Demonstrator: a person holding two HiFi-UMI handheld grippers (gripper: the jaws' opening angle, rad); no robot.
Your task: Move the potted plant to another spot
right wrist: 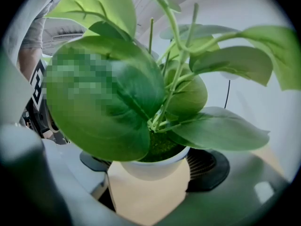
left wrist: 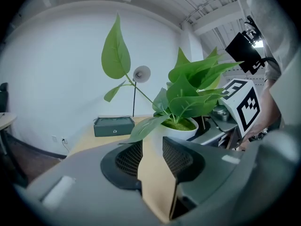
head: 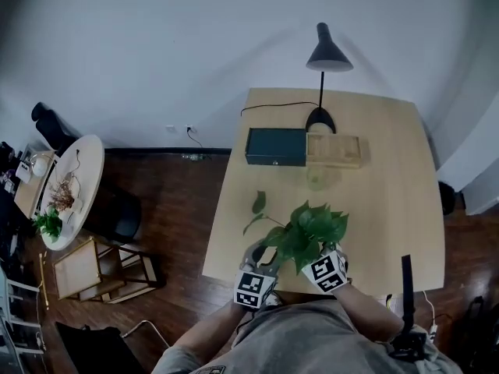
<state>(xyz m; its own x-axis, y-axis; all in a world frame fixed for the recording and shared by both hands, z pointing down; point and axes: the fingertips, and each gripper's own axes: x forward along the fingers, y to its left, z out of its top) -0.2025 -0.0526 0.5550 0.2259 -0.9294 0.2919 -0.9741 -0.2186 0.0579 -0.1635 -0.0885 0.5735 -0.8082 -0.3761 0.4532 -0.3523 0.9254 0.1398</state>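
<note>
Potted plant: the potted plant (head: 306, 232), broad green leaves rising out of a round white pot (right wrist: 150, 168), is sitting by the counter's near edge, straight in front of the person and between the two tools. In the head view its leaves are covering the pot. No view is showing whether the pot is resting on the wood or hanging clear of it.

Right hand-held gripper: the right hand-held gripper (right wrist: 150, 163) is reaching in from the plant's right side. Its jaws are standing wide on either side of the white pot, and the dark mesh pads (right wrist: 207, 163) are looking pressed against the pot's sides, so it is clamping the pot. Leaves are filling most of its own view.

Left hand-held gripper: the left hand-held gripper (left wrist: 151, 142) is holding its jaws apart, with only bare wood showing between them. The pot is sitting just beyond the tip of its right jaw, off to that side and not between the jaws.

Counter: the pale wooden counter (head: 390, 209) is carrying a dark green rectangular box (head: 276, 146) and a light wooden box (head: 334, 149) side by side at its far end. A black desk lamp (head: 327, 53) is standing just behind them.

Surroundings: a round white side table (head: 86, 162) is standing well off to the left on the dark wooden floor (head: 179, 209).
</note>
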